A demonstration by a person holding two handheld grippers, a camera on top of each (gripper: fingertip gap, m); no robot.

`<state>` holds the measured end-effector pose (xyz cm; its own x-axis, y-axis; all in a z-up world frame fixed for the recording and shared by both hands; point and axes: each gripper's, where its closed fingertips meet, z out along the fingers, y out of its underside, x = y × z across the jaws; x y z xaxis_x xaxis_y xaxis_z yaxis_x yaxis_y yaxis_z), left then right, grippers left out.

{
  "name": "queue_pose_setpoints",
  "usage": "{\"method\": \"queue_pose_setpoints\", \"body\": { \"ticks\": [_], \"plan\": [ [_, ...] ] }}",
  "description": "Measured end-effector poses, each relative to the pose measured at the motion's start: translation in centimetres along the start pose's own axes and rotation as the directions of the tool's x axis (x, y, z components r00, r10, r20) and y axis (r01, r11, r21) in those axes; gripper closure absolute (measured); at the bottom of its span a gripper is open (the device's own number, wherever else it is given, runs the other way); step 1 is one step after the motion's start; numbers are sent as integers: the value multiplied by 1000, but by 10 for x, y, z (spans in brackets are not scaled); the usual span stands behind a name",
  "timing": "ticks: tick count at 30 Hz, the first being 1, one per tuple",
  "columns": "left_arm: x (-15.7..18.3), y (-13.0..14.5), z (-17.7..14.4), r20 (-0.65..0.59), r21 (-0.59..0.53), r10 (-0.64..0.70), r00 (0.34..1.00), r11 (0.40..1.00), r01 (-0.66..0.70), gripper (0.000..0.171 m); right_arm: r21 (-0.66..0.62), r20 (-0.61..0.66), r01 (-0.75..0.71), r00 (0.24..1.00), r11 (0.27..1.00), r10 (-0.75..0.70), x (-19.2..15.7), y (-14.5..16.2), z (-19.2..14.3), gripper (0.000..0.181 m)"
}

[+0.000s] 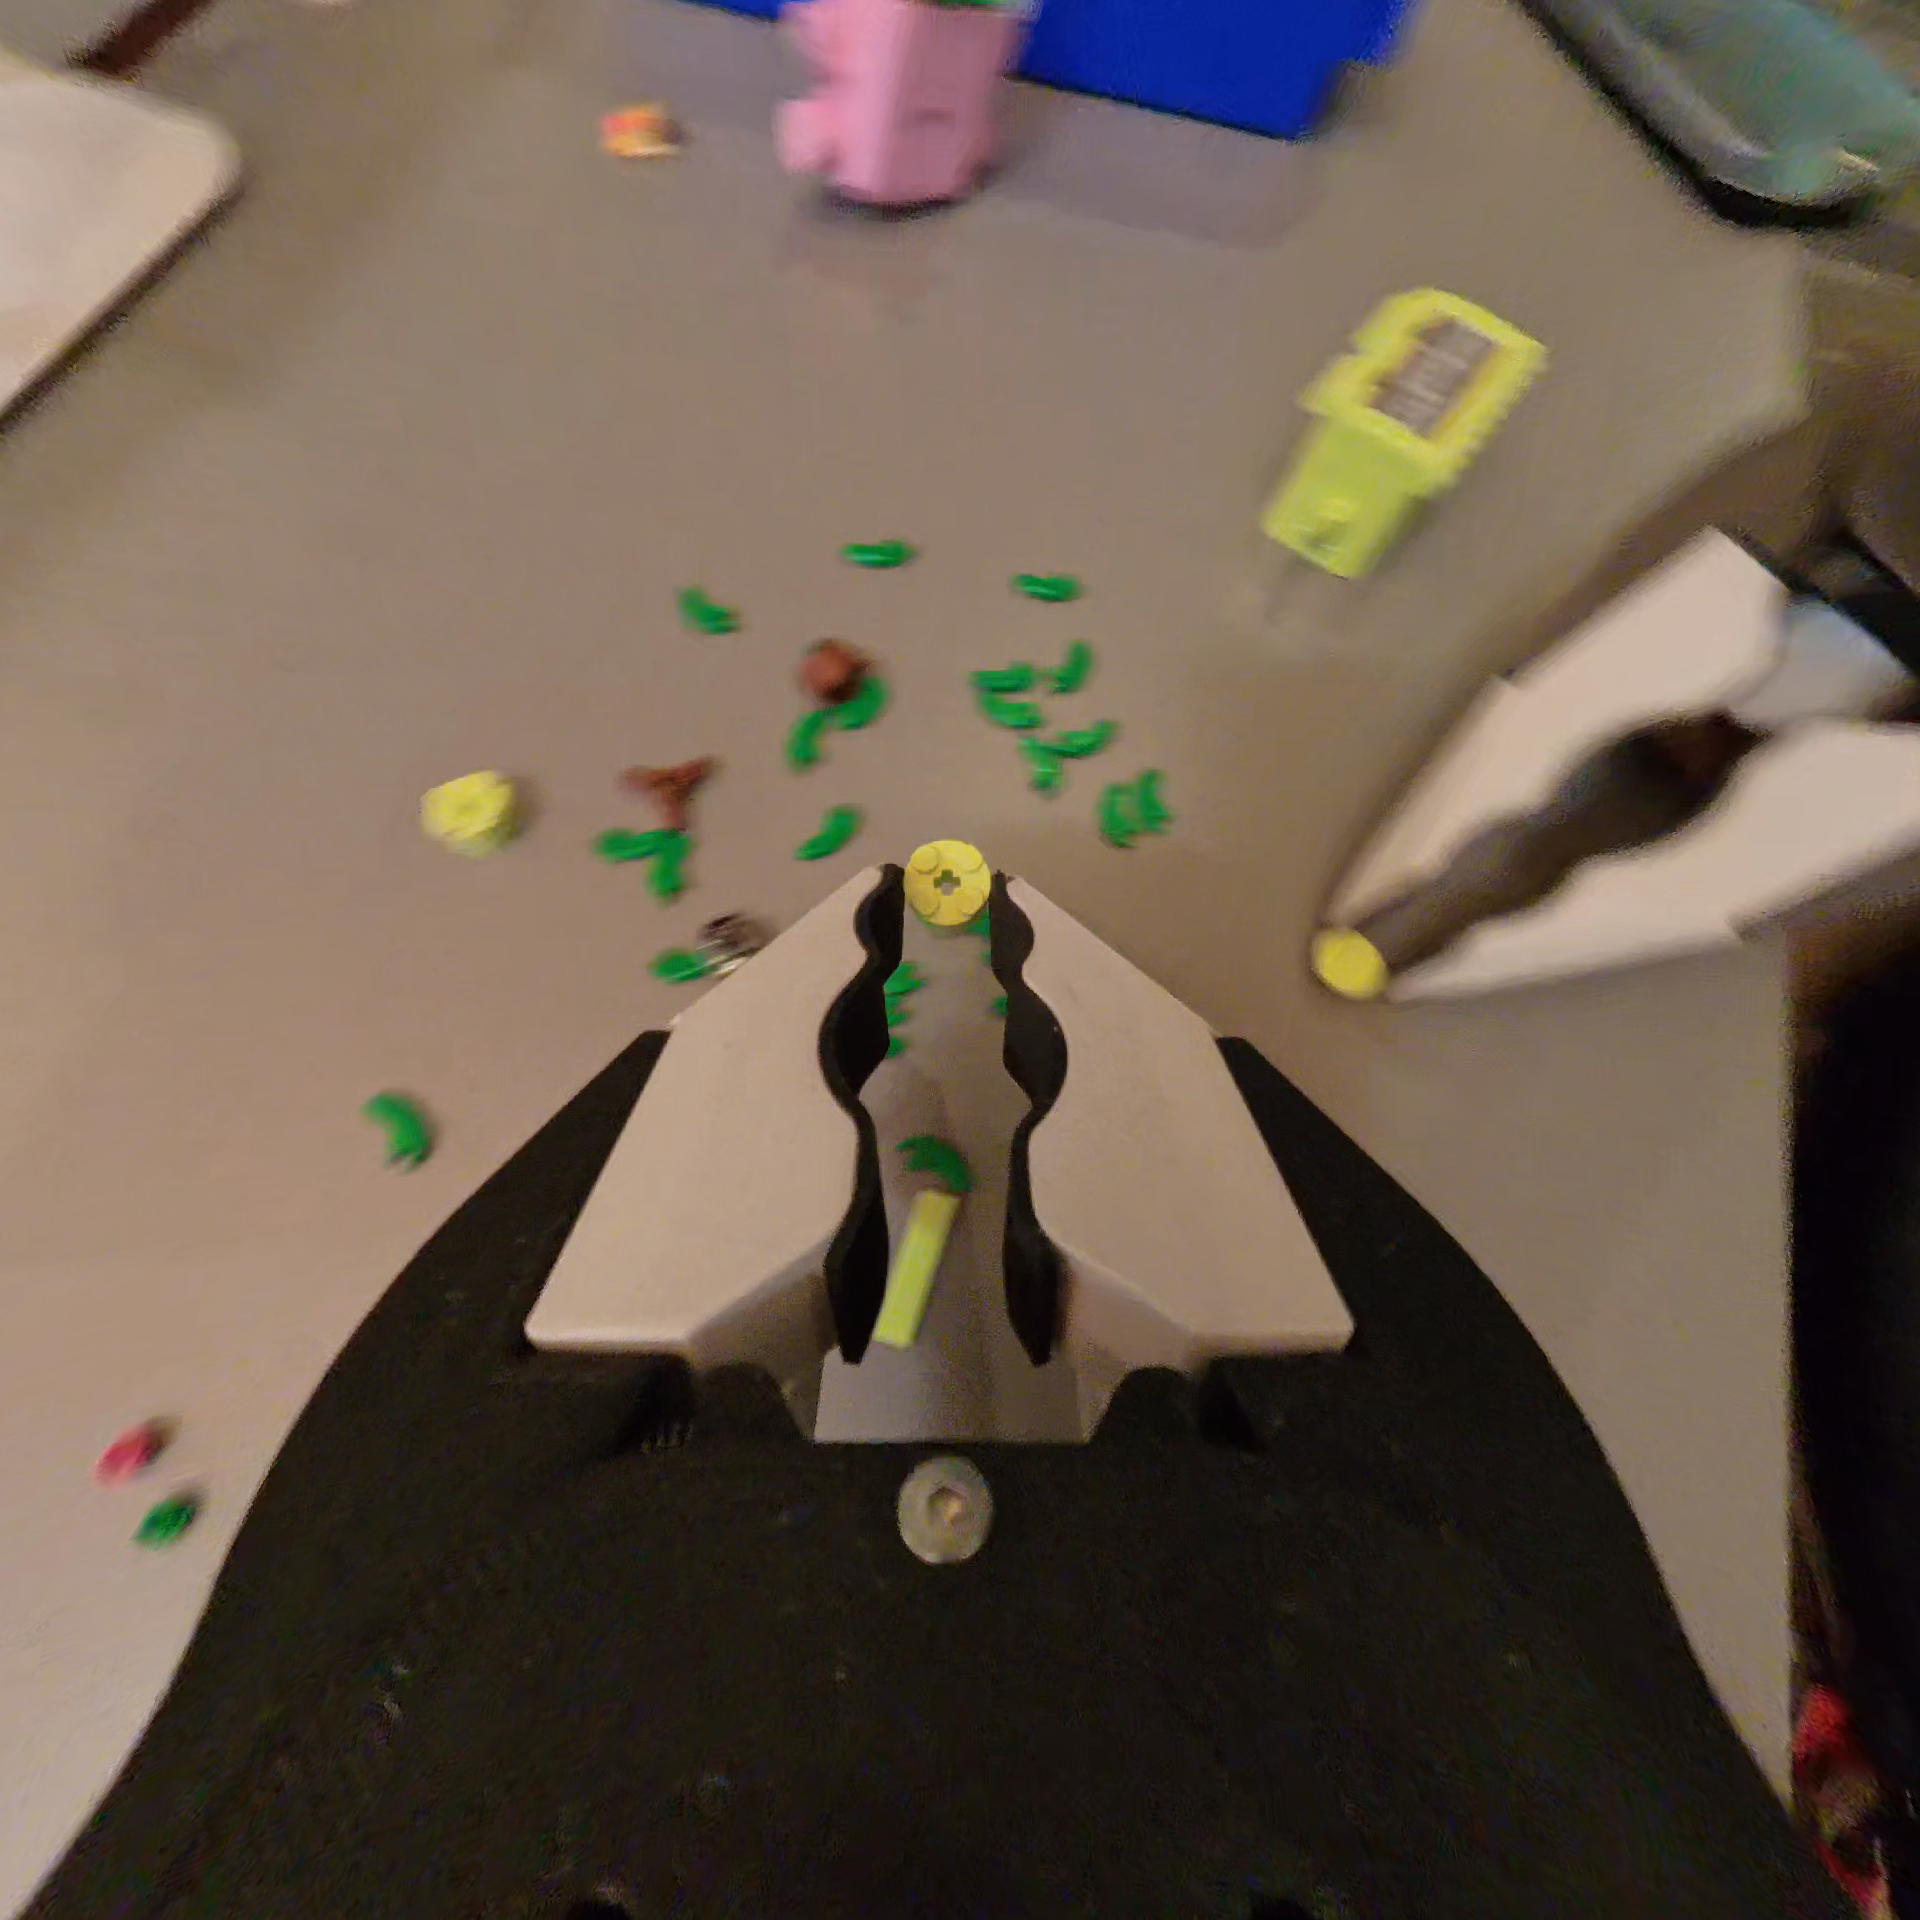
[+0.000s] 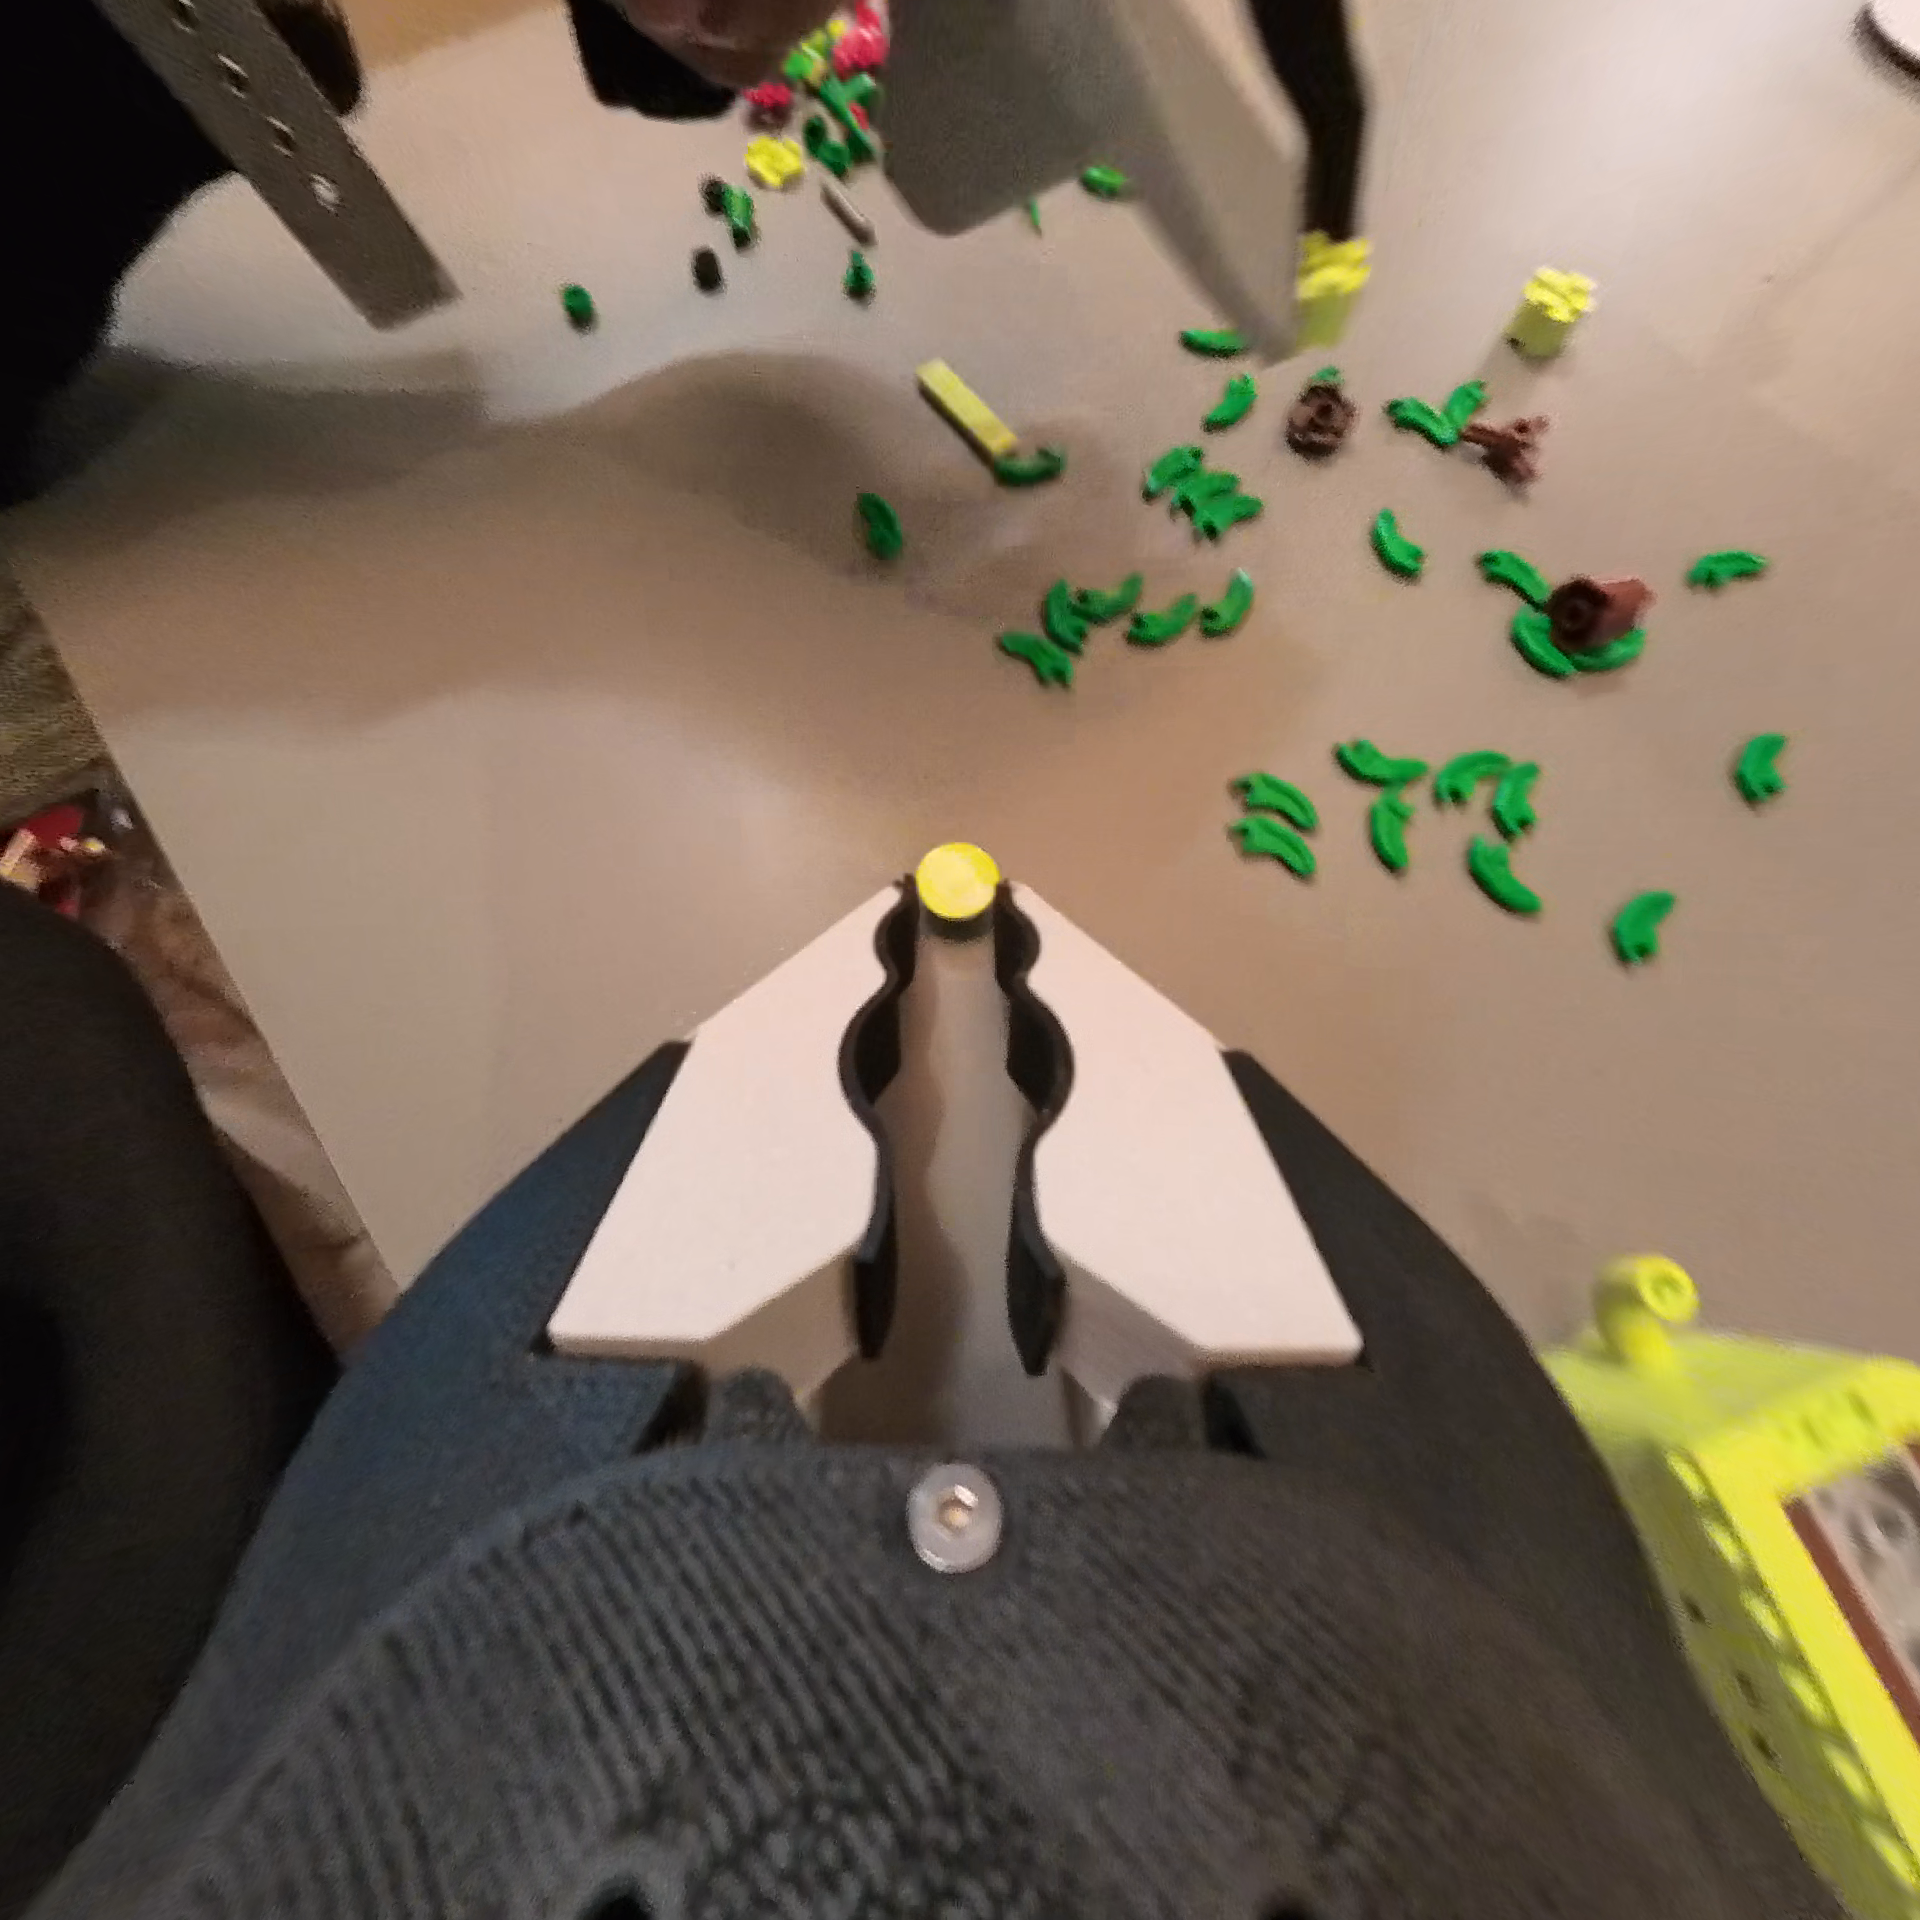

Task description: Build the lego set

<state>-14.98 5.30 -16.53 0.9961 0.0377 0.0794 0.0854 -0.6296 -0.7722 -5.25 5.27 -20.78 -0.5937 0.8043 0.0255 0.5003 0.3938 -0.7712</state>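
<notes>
left gripper (image 1: pixel 945 883): jaws drawn close, pinching a round lime stud piece (image 1: pixel 945 881) at the very tips, its studded face toward the camera
right gripper (image 2: pixel 957 885): jaws drawn close, pinching a smooth round lime piece (image 2: pixel 957 879) at the tips
right gripper, seen from the left wrist view (image 1: pixel 1351 961): off to the right of the left jaws, apart from them
green leaf pieces (image 1: pixel 1049 717): scattered on the grey table (image 1: pixel 416 520) ahead of the left jaws; ahead and right of the right jaws
brown pieces (image 1: pixel 831 665): among the leaves, ahead of the left jaws
lime bar (image 1: pixel 914 1268): flat on the table, seen through the gap between the left jaws
lime round brick (image 1: pixel 473 812): ahead-left of the left jaws
lime built block (image 1: pixel 1392 426): far ahead-right of the left jaws; close right beside the right gripper's body
pink build (image 1: pixel 894 104): far ahead, blurred
</notes>
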Motion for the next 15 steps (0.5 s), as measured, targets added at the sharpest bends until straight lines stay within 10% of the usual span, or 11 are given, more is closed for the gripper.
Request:
{"method": "queue_pose_setpoints", "body": {
  "ticks": [6,15],
  "plan": [
    [82,9,24,-294,-37,214,931,971,-235,157,-6,-2,38,999,999,-38,15,20,-22,168],
    [101,27,36,-364,-101,247,898,948,-302,157,-23,46,54,998,998,-53,16,29,-27,155]
  ]
}}
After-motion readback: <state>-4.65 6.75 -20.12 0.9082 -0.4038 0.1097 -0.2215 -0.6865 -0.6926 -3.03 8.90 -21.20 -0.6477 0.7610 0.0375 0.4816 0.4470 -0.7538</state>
